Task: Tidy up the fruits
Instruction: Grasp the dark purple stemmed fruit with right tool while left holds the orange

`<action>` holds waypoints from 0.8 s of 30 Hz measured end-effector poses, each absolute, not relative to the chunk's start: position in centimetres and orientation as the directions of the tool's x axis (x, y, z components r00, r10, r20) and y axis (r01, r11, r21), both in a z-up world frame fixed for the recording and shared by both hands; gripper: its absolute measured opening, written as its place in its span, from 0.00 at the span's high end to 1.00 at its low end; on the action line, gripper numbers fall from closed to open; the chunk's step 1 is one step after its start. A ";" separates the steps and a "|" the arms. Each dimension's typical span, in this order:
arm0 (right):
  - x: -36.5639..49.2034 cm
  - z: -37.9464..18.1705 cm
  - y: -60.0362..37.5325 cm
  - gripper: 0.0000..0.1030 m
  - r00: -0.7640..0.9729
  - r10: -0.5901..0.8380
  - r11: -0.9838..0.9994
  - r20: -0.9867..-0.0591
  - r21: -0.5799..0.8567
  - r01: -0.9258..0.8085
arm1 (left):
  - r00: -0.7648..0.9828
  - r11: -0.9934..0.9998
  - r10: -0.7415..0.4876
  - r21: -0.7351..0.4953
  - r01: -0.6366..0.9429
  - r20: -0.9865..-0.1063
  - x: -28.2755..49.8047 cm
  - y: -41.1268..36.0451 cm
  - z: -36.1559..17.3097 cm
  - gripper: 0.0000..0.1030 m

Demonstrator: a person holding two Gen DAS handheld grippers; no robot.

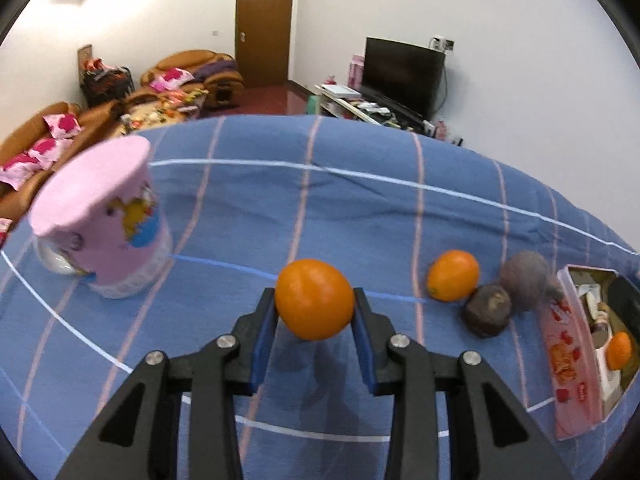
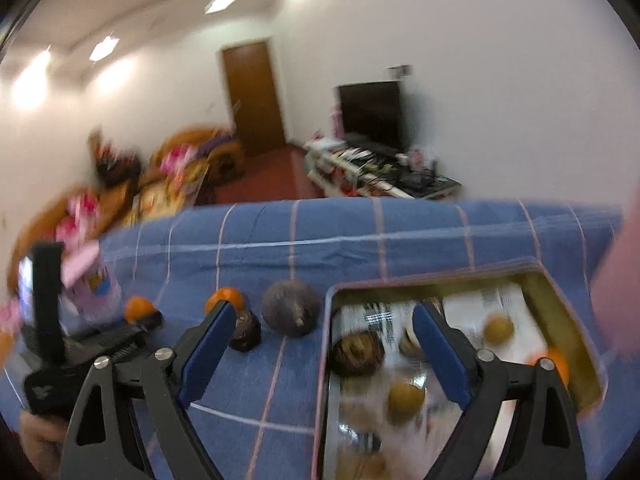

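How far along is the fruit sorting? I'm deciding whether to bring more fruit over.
Partly done. Several fruits, including an orange, already lie in the tin box. In hand: the left gripper is shut on another orange; the right gripper is open and holds nothing. Left on the blue cloth: one orange and two dark fruits.

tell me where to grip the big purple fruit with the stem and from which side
Grip the purple fruit across its round belly, coming from above. Its stem points toward the camera, the dark fruit crowds its left and the tin its right, so set the pads front and back, clear of the stem.
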State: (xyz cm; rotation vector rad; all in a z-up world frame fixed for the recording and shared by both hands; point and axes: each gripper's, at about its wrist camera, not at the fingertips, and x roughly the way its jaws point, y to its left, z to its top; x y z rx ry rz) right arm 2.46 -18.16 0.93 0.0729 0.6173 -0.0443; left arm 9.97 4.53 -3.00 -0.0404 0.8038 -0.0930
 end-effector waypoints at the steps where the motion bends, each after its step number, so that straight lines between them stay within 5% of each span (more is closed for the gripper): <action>1: 3.4 1.1 -17.6 0.14 0.799 -0.013 1.000 -0.601 0.006 0.021 | 0.691 0.995 -0.095 -0.069 0.066 -0.717 10.0 4.6 -3.1 0.63; 11: 9.4 -2.6 -13.1 0.34 0.628 -0.130 0.885 -0.768 -0.376 -0.276 | 0.672 0.996 -0.090 -0.065 0.063 -0.735 11.3 4.6 -3.7 0.63; 17: 11.1 -3.6 -12.6 0.35 0.585 -0.164 0.847 -0.794 -0.417 -0.329 | 0.667 0.997 -0.082 -0.054 0.062 -0.741 11.5 4.4 -4.1 0.63; 19: 11.5 -4.1 -12.2 0.47 0.567 -0.189 0.827 -0.802 -0.441 -0.349 | 0.663 0.997 -0.081 -0.054 0.061 -0.744 11.7 4.3 -4.2 0.63; 24: 12.0 -4.2 -12.3 0.48 0.533 -0.202 0.835 -0.822 -0.429 -0.345 | 0.665 0.997 -0.076 -0.051 0.057 -0.743 11.8 4.4 -4.2 0.63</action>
